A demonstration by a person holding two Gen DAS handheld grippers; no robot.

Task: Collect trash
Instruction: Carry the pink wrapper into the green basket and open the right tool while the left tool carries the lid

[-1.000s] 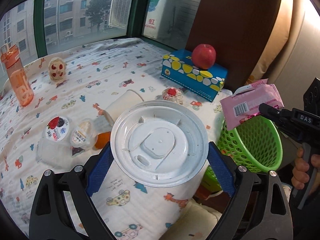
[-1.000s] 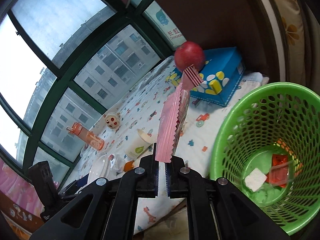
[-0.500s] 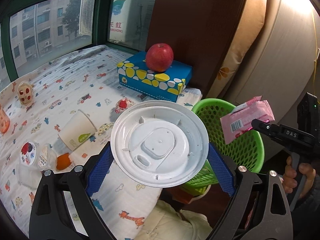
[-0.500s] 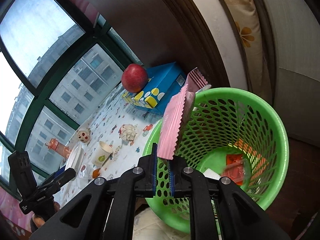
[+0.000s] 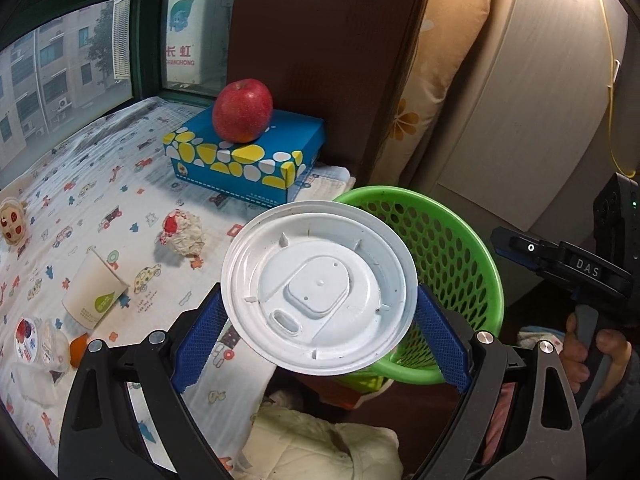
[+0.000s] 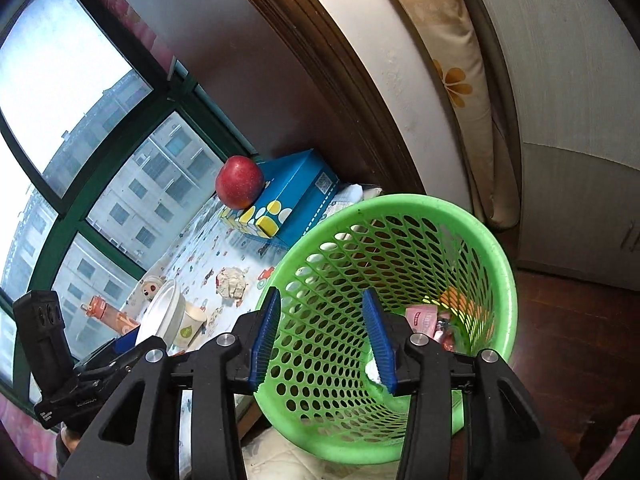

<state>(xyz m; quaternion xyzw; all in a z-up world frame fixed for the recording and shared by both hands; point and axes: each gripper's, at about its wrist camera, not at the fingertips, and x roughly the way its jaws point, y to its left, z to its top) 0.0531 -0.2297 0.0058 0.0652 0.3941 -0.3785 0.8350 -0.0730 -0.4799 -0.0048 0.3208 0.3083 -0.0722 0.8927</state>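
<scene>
My left gripper [image 5: 318, 308] is shut on a round white plastic lid [image 5: 318, 288], held flat just left of the green mesh basket [image 5: 452, 240]. My right gripper [image 6: 322, 332] hangs over the basket's mouth [image 6: 400, 216]; its jaws are opening and nothing is between them. A pink wrapper [image 6: 422, 318] lies at the basket's bottom among other scraps. On the printed sheet lie a crumpled paper ball [image 5: 182, 232], a tipped paper cup [image 5: 94, 292] and small yoghurt pots [image 5: 28, 340].
A red apple [image 5: 242, 110] sits on a blue patterned box [image 5: 244, 160] at the back, by a brown panel. An orange bottle [image 6: 108, 312] and a small round toy [image 6: 152, 286] stand near the window. A person's hand [image 5: 592, 348] holds the right gripper's handle.
The right gripper swung from above the sheet to over the basket, opened, and the pink wrapper dropped inside. The left gripper carried the white lid to the right, toward the basket.
</scene>
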